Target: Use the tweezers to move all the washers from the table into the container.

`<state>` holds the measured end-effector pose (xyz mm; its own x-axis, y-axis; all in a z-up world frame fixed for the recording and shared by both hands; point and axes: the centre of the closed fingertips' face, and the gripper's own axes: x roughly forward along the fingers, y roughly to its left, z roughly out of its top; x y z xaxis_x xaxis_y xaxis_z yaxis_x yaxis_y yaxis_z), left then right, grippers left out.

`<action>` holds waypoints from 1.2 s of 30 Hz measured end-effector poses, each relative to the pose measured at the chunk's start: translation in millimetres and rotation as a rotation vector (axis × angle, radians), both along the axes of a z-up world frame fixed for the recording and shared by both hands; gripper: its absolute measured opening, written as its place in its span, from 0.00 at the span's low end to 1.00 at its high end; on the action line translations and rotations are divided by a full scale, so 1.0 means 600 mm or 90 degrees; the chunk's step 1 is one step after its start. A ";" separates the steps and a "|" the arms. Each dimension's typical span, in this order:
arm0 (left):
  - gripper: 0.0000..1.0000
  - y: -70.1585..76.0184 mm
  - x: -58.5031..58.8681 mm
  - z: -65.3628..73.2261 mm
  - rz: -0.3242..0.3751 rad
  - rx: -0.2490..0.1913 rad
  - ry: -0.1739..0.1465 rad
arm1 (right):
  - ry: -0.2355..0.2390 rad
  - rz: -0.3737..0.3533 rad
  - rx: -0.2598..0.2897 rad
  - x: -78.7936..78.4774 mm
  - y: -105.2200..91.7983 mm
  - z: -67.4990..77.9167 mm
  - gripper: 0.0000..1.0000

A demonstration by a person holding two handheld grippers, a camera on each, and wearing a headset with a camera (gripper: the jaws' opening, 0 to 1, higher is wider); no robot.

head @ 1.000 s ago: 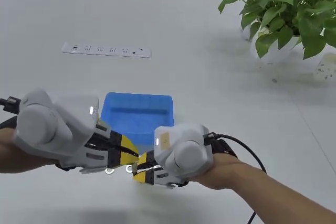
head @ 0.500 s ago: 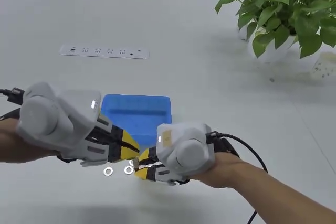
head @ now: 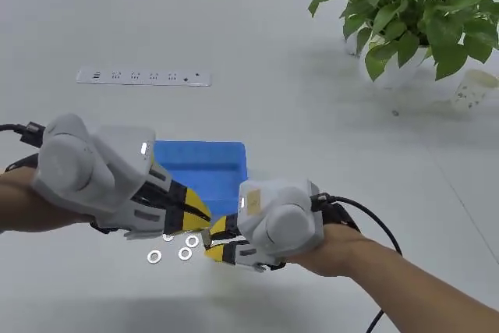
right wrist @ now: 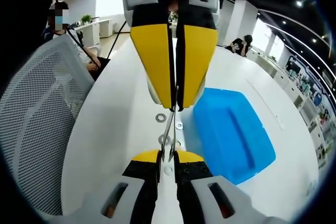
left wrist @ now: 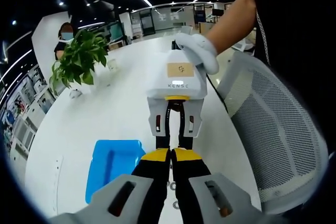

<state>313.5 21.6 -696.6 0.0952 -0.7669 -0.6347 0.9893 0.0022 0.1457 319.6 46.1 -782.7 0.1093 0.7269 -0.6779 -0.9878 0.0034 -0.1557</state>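
Several metal washers (head: 185, 253) lie on the white table just in front of the blue container (head: 201, 169). My left gripper (head: 201, 220) and right gripper (head: 212, 246) meet tip to tip right above them. In the right gripper view the thin steel tweezers (right wrist: 170, 135) run from my right gripper (right wrist: 168, 156) up to the left gripper (right wrist: 176, 106); both are shut on them. The washers (right wrist: 160, 117) sit under the tweezers, with the container (right wrist: 231, 135) to their right. In the left gripper view my left gripper (left wrist: 171, 153) is closed, facing the other one.
A white power strip (head: 143, 77) lies on the far side of the table. A potted plant (head: 405, 13) and a plastic cup (head: 472, 87) stand at the back right. A mesh chair (right wrist: 37, 119) stands by the table edge. A black cable (head: 374, 228) trails from the right gripper.
Both grippers have shifted slightly away from the table's front edge, still tip to tip. More washers now show beneath the left gripper.
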 end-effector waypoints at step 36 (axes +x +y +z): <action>0.05 -0.024 0.019 -0.009 0.004 -0.017 0.037 | 0.020 -0.034 -0.002 0.006 -0.022 -0.009 0.16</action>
<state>325.2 7.4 -702.2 0.0626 -0.7828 -0.6191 0.9961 0.0108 0.0871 323.3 33.1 -788.3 0.1265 0.7181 -0.6844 -0.9906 0.0553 -0.1250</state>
